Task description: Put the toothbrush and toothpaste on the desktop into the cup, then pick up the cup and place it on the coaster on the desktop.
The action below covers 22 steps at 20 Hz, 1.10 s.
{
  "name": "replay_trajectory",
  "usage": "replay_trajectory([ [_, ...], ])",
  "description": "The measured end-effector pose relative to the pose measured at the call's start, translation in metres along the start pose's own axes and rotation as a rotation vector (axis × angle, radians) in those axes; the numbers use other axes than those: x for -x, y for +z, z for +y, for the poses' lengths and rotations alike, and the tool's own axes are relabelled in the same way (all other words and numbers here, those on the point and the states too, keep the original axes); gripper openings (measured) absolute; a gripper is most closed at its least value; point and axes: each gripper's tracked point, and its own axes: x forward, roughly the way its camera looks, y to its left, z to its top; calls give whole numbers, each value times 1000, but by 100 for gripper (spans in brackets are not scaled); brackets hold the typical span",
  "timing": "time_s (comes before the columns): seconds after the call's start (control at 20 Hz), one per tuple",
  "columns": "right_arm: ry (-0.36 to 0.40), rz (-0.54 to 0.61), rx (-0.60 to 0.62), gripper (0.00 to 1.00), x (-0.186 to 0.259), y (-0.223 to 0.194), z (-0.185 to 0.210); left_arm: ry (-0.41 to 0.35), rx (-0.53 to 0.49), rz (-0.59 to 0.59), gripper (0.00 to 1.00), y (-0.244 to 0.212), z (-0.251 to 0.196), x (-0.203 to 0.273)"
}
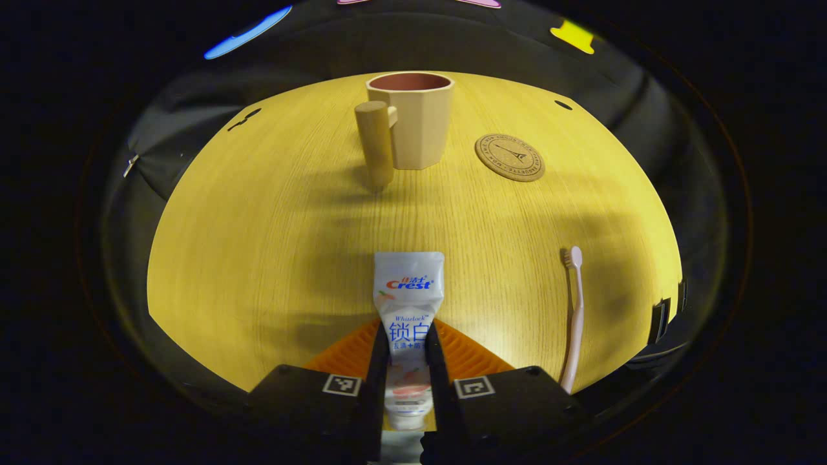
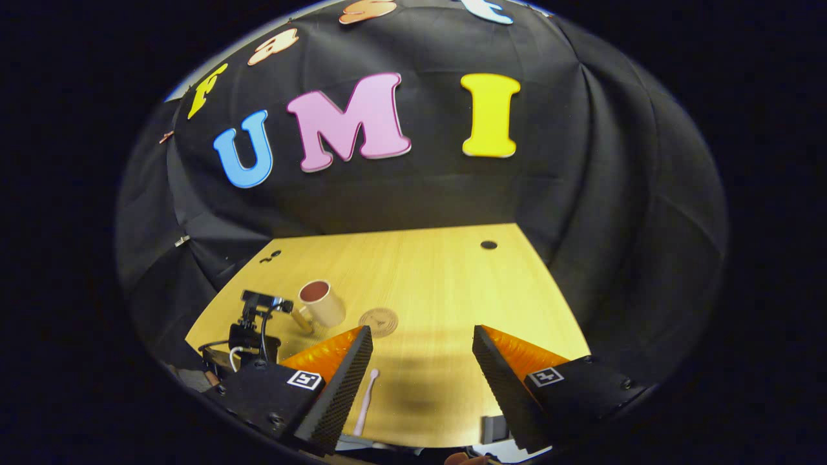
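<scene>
Left gripper view has my left claw (image 1: 406,361) pinching the toothpaste tube (image 1: 408,303) by its lower part, both fingers pressed on its sides, the tube lying flat on the table (image 1: 258,245). Ahead stands the cup (image 1: 413,119), its handle (image 1: 375,142) turned toward me; the round cork coaster (image 1: 510,157) lies just right of it, and the toothbrush (image 1: 574,310) lies nearer me, to the right. I judge the toothpaste pickup is in hand; next I must lift the tube and tip it into the cup's mouth. The tube reads "Crest" and "Whitelock", plus Chinese characters. Right gripper view shows my right claw (image 2: 423,371) spread wide, holding nothing, above the toothbrush (image 2: 366,394).
</scene>
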Motion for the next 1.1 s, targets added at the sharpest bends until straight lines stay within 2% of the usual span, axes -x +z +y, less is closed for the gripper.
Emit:
replay_trajectory([
  [0.15, 40, 113, 13, 99, -10, -39, 22, -45, 3, -3, 30, 2, 3, -1],
  [0.25, 51, 213, 12, 99, -25, -72, 38, -128, 8, -22, 24, 4, 4, 3],
  [0.35, 66, 275, -9, 99, -31, -95, 49, -175, 33, -76, 22, 16, 6, 16],
  [0.5, 56, 355, 3, 99, -44, -121, 57, -235, 50, -239, 22, 61, 13, 49],
  [0.55, 40, 397, 3, 97, -52, -134, 58, -276, 68, -356, 22, 96, 15, 71],
  [0.7, 14, 454, -3, 86, -66, -151, 63, -349, 123, -536, 22, 154, 19, 109],
  [0.8, 2, 485, 11, 86, -72, -161, 65, -400, 144, -643, 22, 192, 20, 127],
  [0.95, -15, 518, 22, 83, -82, -171, 70, -418, 115, -784, 22, 247, 20, 139],
  [1.1, -47, 550, 20, 83, -88, -180, 71, -408, 87, -853, 21, 273, 19, 136],
])
